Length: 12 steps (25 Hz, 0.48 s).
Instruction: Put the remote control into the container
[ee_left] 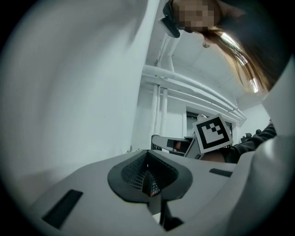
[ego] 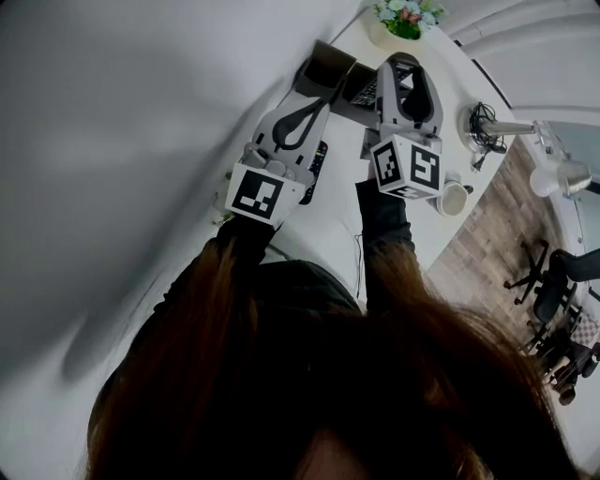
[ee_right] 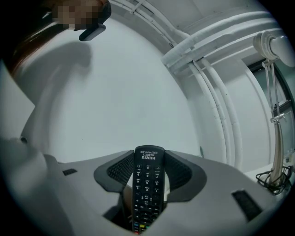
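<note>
A black remote control point(ee_right: 147, 184) with rows of buttons stands between the pads of my right gripper point(ee_right: 149, 154), which is shut on its sides. In the head view the right gripper point(ego: 412, 73) is held over the white table point(ego: 328, 225), just right of a dark open container point(ego: 330, 66) at the far end. My left gripper point(ego: 304, 114) hovers left of it with its jaws together. In the left gripper view the pads point(ee_left: 136, 173) meet, and only a thin sliver with red buttons shows in the slit.
Another black remote point(ego: 317, 161) lies on the table beside the left gripper. A flower pot point(ego: 405, 21) stands at the table's far end. A white mug point(ego: 453, 199) and tangled cables point(ego: 483, 127) sit on the right side. Office chairs point(ego: 562, 281) stand on the floor beyond.
</note>
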Each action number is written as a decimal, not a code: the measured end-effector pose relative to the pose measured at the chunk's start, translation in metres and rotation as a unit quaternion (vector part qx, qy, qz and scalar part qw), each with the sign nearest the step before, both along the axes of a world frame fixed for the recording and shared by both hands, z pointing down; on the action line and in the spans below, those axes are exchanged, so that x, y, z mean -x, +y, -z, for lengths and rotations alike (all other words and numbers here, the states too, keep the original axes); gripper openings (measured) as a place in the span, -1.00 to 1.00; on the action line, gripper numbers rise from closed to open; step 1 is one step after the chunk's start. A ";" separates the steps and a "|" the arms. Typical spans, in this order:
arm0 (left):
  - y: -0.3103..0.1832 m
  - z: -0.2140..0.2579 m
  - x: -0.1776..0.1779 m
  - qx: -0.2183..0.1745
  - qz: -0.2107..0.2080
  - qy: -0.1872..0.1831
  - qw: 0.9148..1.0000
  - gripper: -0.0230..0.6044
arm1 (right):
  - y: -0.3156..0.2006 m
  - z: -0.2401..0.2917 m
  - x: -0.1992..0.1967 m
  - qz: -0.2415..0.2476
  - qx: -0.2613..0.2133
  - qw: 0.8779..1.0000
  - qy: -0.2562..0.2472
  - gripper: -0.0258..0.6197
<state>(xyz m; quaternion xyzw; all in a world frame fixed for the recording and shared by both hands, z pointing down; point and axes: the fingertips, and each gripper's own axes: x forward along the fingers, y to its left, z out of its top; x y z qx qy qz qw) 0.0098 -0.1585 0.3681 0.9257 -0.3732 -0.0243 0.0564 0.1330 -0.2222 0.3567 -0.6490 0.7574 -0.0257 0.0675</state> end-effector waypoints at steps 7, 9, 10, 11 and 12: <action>0.002 -0.001 -0.002 -0.001 -0.003 -0.002 1.000 -0.90 | -0.008 -0.005 -0.001 -0.016 0.001 1.000 -0.006 -0.25; 0.002 -0.001 -0.002 0.001 -0.002 -0.002 1.000 -0.90 | -0.009 -0.013 0.002 -0.015 0.013 1.000 0.004 -0.25; 0.002 -0.001 -0.002 0.002 -0.002 -0.003 1.000 -0.90 | -0.007 -0.018 0.004 -0.014 0.021 1.000 0.010 -0.25; 0.001 -0.001 -0.001 0.003 -0.001 -0.003 1.000 -0.90 | -0.005 -0.025 0.006 -0.013 0.029 0.999 0.016 -0.25; 0.001 -0.002 -0.001 0.004 -0.001 -0.004 1.000 -0.90 | -0.002 -0.031 0.008 -0.012 0.038 0.999 0.021 -0.25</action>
